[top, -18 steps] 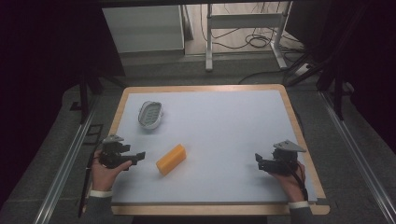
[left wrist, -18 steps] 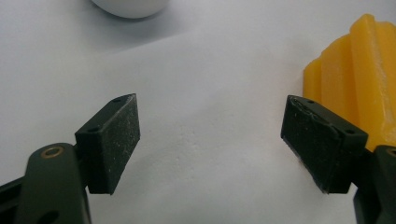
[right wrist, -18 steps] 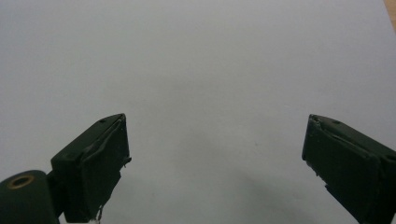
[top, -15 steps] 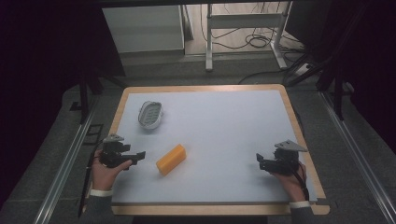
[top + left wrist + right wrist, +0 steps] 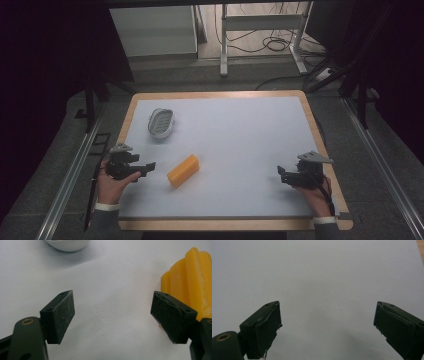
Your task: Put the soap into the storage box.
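A yellow ridged block (image 5: 183, 170) lies on the white table top, left of centre; in the left gripper view the block (image 5: 190, 282) rises just beyond the right jaw. My left gripper (image 5: 150, 166) is held low at the table's left side, a short way left of the block, open with nothing between its jaws (image 5: 112, 315). A white oval dish (image 5: 161, 122) sits farther back on the left, and its rim (image 5: 67, 244) shows at the top of the left gripper view. My right gripper (image 5: 281, 175) hovers near the right edge, open and empty (image 5: 327, 325).
The table (image 5: 240, 130) has a wooden border (image 5: 315, 125). Metal rails (image 5: 70, 175) run along both sides of it. A desk frame (image 5: 260, 25) and cables lie on the floor beyond the far edge.
My right gripper has drifted slightly forward and down toward the near edge. The left gripper and the block have stayed put.
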